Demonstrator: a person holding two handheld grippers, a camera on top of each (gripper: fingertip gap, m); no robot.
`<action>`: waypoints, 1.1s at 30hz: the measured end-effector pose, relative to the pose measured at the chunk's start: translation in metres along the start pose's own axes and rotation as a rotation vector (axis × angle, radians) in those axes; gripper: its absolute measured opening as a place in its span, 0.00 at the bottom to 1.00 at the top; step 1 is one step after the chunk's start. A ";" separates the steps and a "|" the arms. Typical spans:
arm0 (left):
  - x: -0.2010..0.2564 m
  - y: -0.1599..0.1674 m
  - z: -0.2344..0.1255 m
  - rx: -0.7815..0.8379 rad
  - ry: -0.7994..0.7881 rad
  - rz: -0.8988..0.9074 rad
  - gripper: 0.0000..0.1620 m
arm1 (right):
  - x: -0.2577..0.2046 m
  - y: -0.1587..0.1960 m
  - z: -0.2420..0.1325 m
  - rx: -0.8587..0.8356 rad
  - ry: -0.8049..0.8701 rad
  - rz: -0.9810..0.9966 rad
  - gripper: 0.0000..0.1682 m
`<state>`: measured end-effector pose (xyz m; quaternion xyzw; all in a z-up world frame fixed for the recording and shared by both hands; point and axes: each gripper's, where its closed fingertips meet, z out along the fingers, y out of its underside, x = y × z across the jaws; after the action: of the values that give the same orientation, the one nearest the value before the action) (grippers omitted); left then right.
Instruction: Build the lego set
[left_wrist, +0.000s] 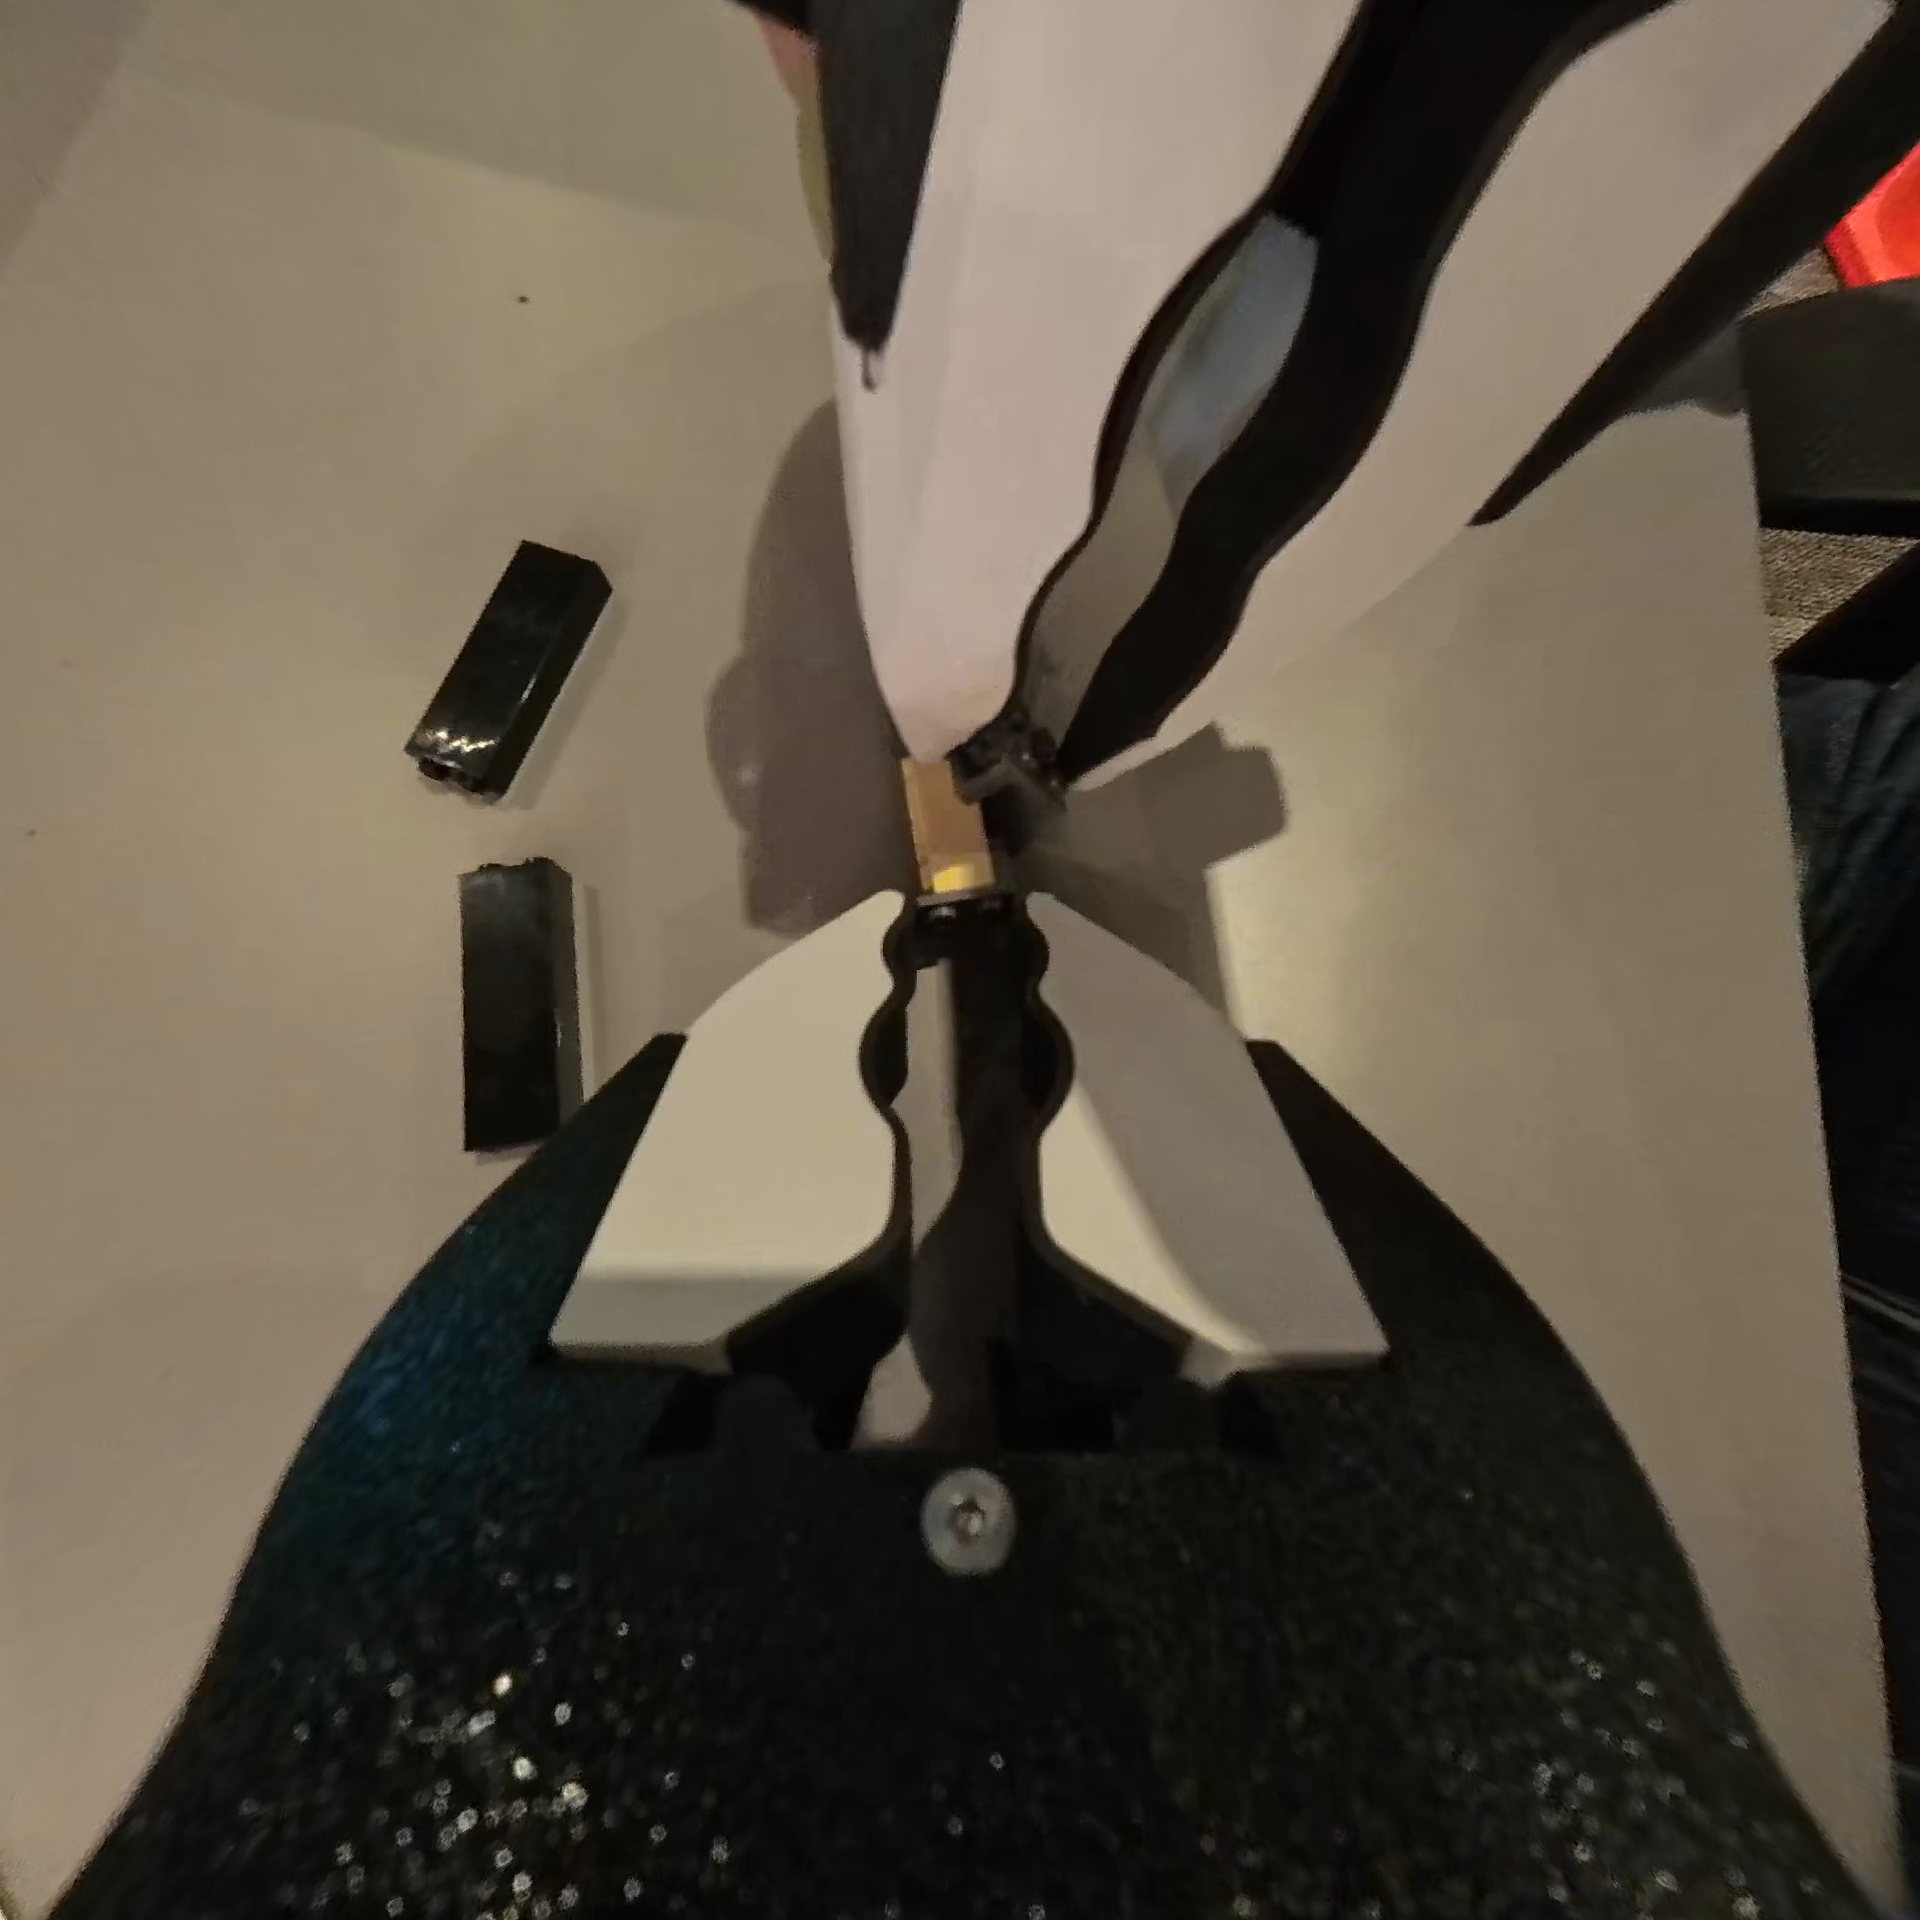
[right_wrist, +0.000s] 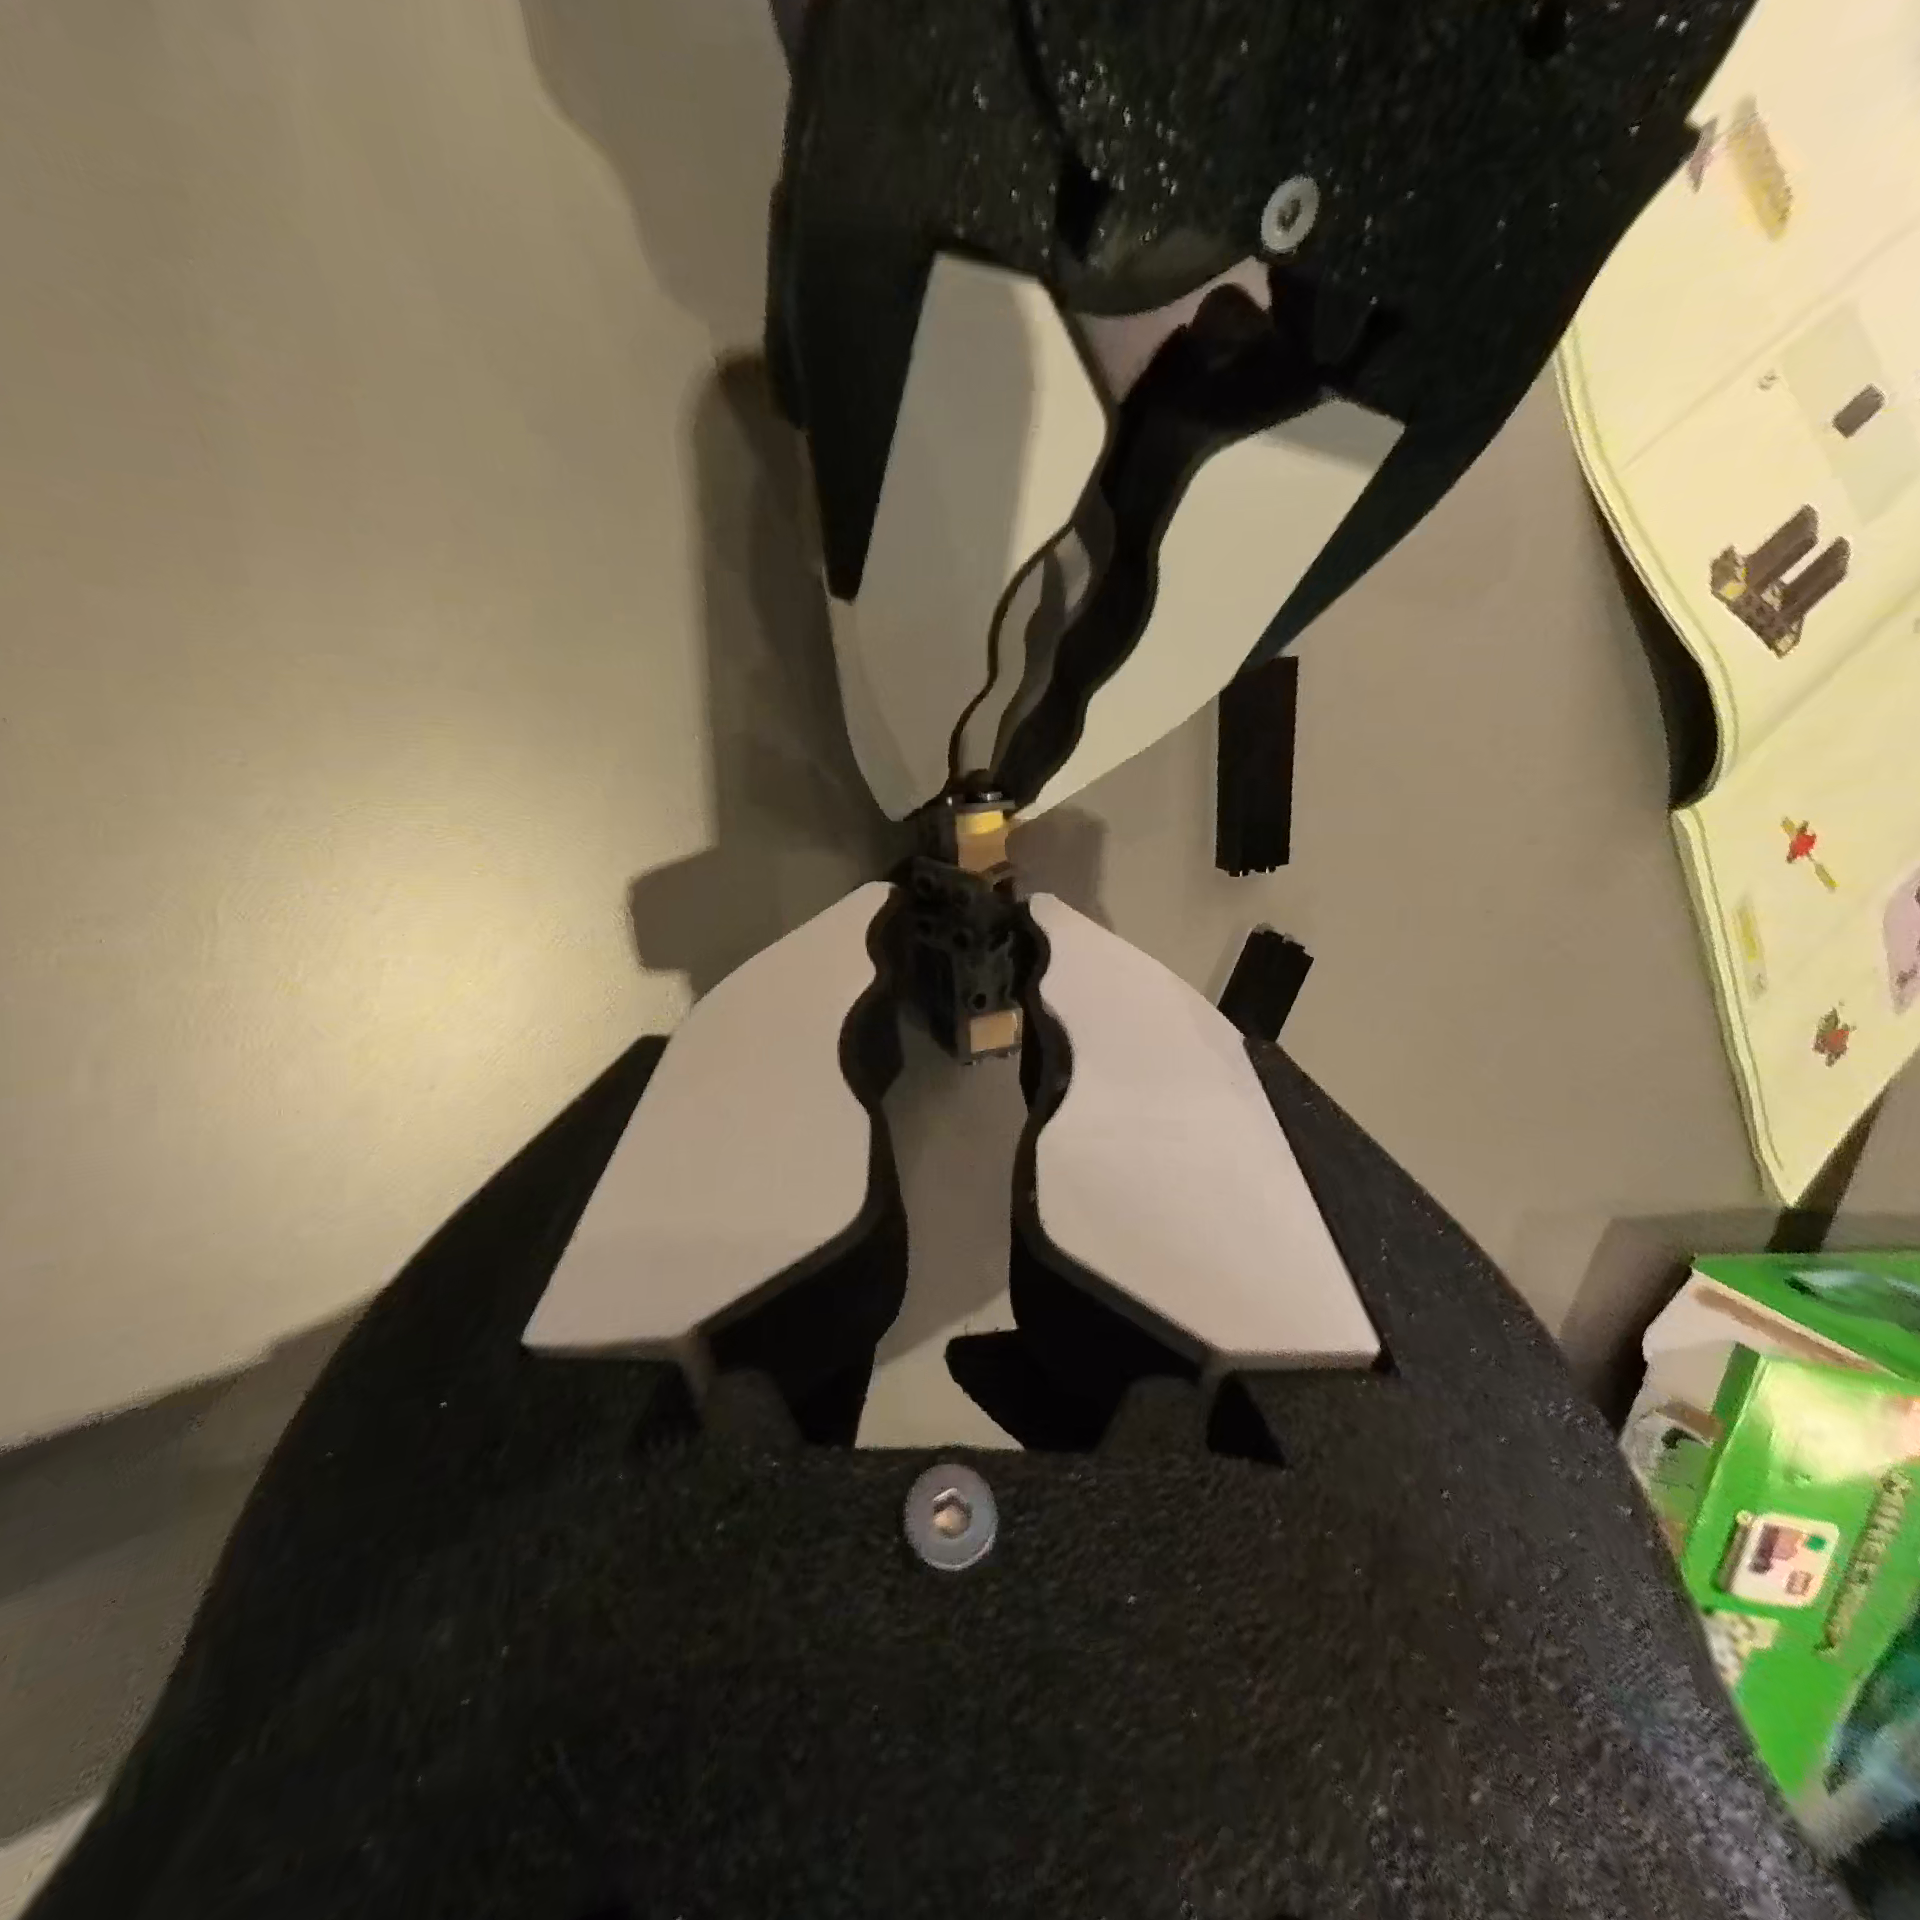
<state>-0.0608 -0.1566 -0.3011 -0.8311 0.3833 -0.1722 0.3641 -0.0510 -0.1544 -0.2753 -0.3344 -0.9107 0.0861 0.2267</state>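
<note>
In the left wrist view, my left gripper (left_wrist: 961, 914) is shut on a small tan-and-black lego piece (left_wrist: 948, 836). My right gripper (left_wrist: 1000, 743) comes in from above, shut on a small black lego assembly (left_wrist: 1006, 767) that touches the tan piece. In the right wrist view, my right gripper (right_wrist: 961, 899) holds the black assembly (right_wrist: 961, 961), which has a tan part at its near end. The left gripper (right_wrist: 971, 800) meets it tip to tip with the tan piece (right_wrist: 980, 826). Both are held above the white table (left_wrist: 260, 416).
Two long black bricks (left_wrist: 509, 670) (left_wrist: 516, 1003) lie on the table left of the grippers; they also show in the right wrist view (right_wrist: 1257, 769) (right_wrist: 1268, 982). An open instruction booklet (right_wrist: 1766, 623) and a green box (right_wrist: 1787, 1507) sit at the right.
</note>
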 end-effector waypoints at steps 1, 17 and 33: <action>0.000 0.000 0.000 0.000 -0.001 0.001 0.11 | 0.001 0.001 0.001 -0.012 -0.008 -0.009 0.11; 0.000 -0.004 0.004 0.028 0.014 -0.018 0.11 | 0.003 0.002 0.007 -0.066 -0.130 -0.059 0.11; -0.001 -0.004 0.004 0.031 0.008 -0.005 0.11 | 0.005 0.008 0.013 -0.234 -0.091 -0.096 0.11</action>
<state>-0.0565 -0.1522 -0.3008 -0.8259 0.3798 -0.1823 0.3748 -0.0557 -0.1445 -0.2871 -0.3104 -0.9388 -0.0165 0.1486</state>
